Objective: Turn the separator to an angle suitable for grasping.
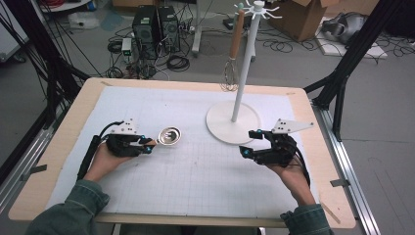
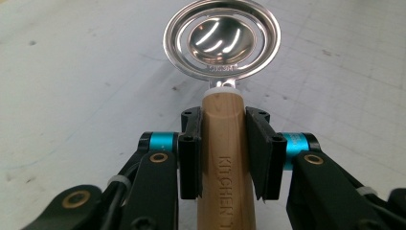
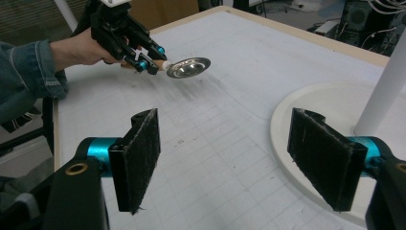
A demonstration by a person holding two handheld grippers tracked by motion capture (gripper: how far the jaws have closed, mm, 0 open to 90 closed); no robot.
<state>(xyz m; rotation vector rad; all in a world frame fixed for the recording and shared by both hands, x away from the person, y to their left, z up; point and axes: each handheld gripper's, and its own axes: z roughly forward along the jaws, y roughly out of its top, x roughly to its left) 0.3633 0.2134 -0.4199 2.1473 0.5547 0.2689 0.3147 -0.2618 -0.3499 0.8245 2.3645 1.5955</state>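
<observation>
A metal egg separator (image 1: 169, 135) with a wooden handle (image 2: 224, 158) hangs just above the white mat, at its left. My left gripper (image 1: 146, 145) is shut on that handle, both pads pressed to its sides, and the shiny bowl (image 2: 221, 44) points away from it. In the right gripper view the separator (image 3: 188, 67) and the left gripper (image 3: 140, 56) appear at the upper left. My right gripper (image 1: 250, 142) is open above the mat, close to the front of the white stand's round base (image 1: 220, 126). Its wide-apart pads (image 3: 141, 152) hold nothing.
The white stand's pole (image 1: 247, 54) rises at the back middle, with a wire whisk (image 1: 231, 63) hanging from its top hooks. The base rim (image 3: 287, 139) lies just beyond my right jaws. A wooden table edge (image 1: 58, 142) frames the mat; cables and boxes cover the floor behind.
</observation>
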